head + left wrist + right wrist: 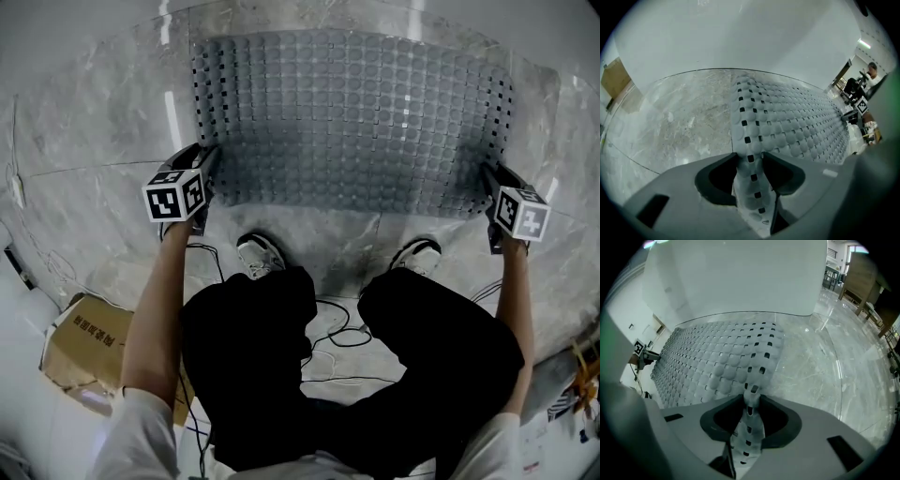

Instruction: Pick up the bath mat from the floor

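dim, greyish light, glare streaks on the floor (pixel 94 112) (fisheye-warped edges).

Marble floor (pixel 94 112), cardboard box (pixel 80 352) at left, black cables (pixel 352 343) on floor

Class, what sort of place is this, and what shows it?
Probably an indoor workspace or lab: polished grey marble floor, loose black cables trailing across it, and a brown cardboard box lying nearby.

A lab-like workroom: polished marble floor (pixel 94 141), loose cables (pixel 339 339), cardboard box (pixel 80 349), desks (pixel 860 284) beyond.
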